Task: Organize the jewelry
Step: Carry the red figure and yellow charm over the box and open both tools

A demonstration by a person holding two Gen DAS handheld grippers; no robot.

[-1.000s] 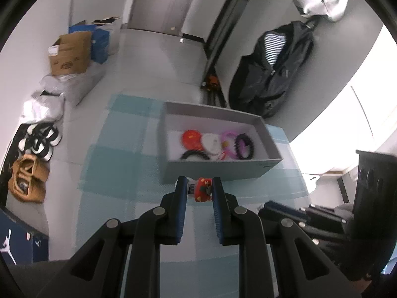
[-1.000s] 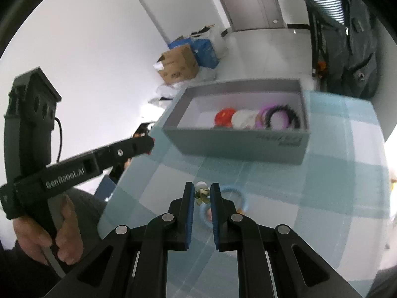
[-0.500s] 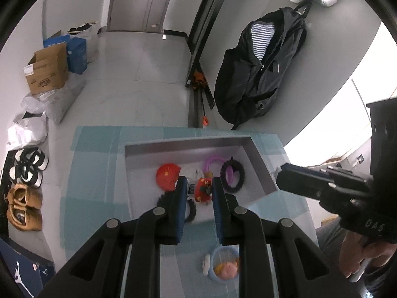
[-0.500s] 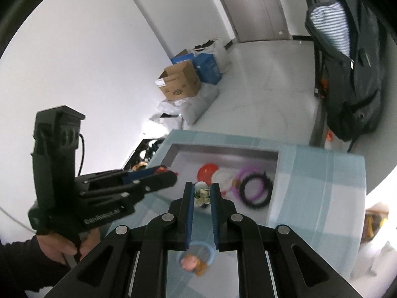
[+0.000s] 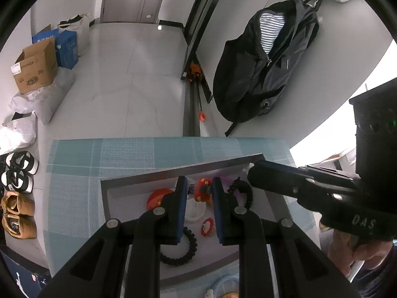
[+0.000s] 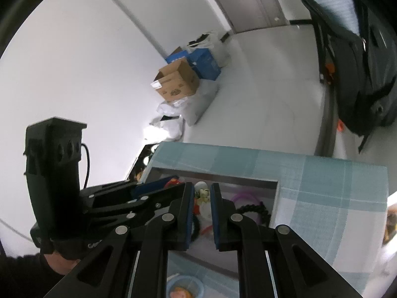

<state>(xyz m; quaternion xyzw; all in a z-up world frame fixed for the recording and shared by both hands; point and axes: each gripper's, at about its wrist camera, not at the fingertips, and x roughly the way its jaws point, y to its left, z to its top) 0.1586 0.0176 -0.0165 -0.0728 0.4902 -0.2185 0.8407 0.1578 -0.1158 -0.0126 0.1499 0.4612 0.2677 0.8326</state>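
My left gripper [image 5: 199,188] is shut on a small red charm [image 5: 203,191] and holds it above the open grey box [image 5: 173,172]. My right gripper [image 6: 202,192] is shut on a small white-and-yellow flower trinket [image 6: 202,191], also above the box [image 6: 223,179]. Inside the box lie a red disc [image 5: 156,197], a white piece [image 5: 194,211], a small red ring [image 5: 207,226], a black coiled band [image 5: 180,250], a purple ring [image 6: 244,197] and a black beaded bracelet [image 5: 244,193]. The right gripper's fingers [image 5: 280,180] reach over the box's right corner in the left wrist view.
The box sits on a blue checked cloth [image 5: 124,154]. A light blue ring with a peach bead [image 6: 184,288] lies on the cloth in front of the box. Beyond the table are cardboard boxes [image 5: 34,67], shoes [image 5: 17,173] and a black backpack [image 5: 263,62].
Both grippers have moved forward from in front of the box to above its inside, each still holding its trinket. The blue ring is now behind them.
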